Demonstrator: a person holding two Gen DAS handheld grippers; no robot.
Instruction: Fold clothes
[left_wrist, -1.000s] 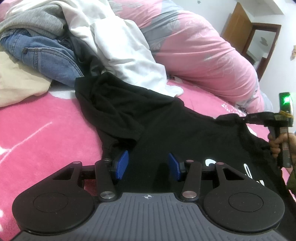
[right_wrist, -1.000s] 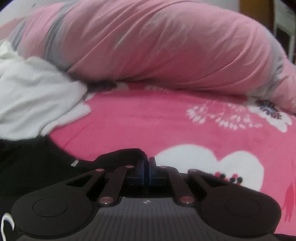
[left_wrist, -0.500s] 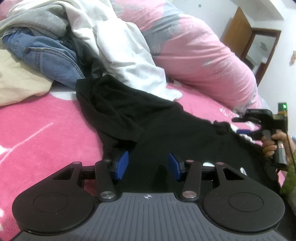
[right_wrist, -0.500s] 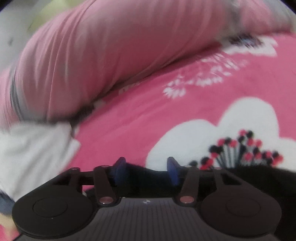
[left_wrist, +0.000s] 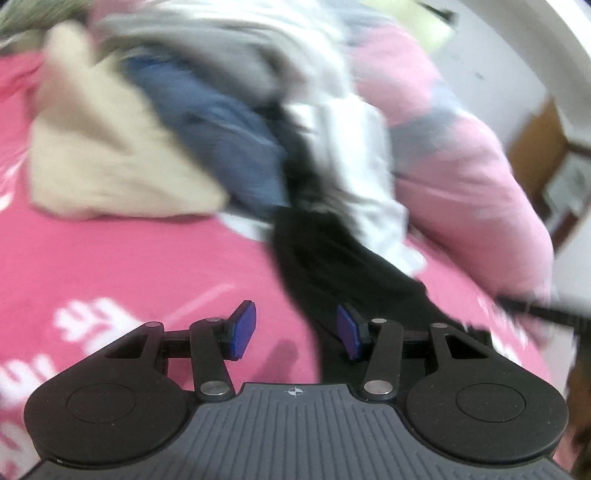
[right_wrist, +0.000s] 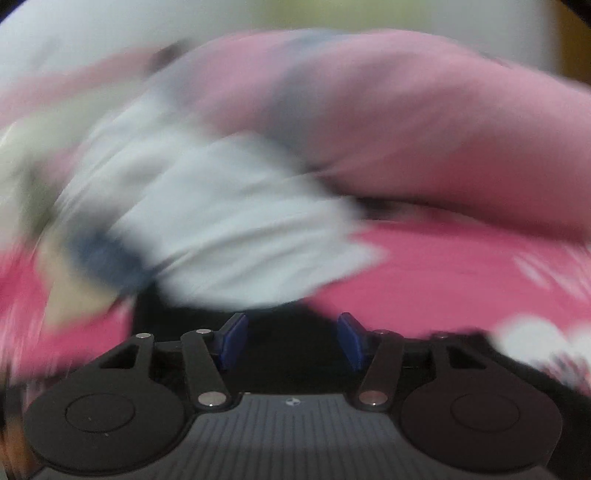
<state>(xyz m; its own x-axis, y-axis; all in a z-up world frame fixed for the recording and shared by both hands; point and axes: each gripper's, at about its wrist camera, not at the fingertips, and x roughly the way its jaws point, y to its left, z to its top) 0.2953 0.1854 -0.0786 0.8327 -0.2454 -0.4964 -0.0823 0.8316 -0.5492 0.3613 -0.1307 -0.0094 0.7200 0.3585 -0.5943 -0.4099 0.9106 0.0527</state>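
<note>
Both views are smeared with motion blur, so fine detail is lost.

In the left wrist view, the bright pink bed cover with white print (left_wrist: 122, 273) fills the left side. On it at upper left lies a cream-coloured crumpled garment (left_wrist: 110, 158), and just right of it, touching, a pair of blue denim jeans (left_wrist: 229, 147) under a grey and white heap of clothes (left_wrist: 295, 62). A black cloth garment (left_wrist: 332, 258) trails from the foot of that heap down toward the camera. The left gripper (left_wrist: 297, 330) hangs above the bed with its blue pads (left_wrist: 242, 328) apart; the left pad is over bare pink cover, the right pad over the edge of the black garment, and nothing is clamped between them. A white crumpled shirt (left_wrist: 373, 177) lies right of the black garment, against a large pale pink and grey rolled duvet (left_wrist: 472, 166). At the far right edge a thin dark bar crosses the frame, too blurred to identify.

In the right wrist view, the white shirt (right_wrist: 221, 221) sits left of centre with the duvet (right_wrist: 424, 129) behind it. The right gripper (right_wrist: 291, 339) has just been opening and then closed slightly; its pads stand apart over the black garment (right_wrist: 288, 332), which lies between them unpinched.
</note>
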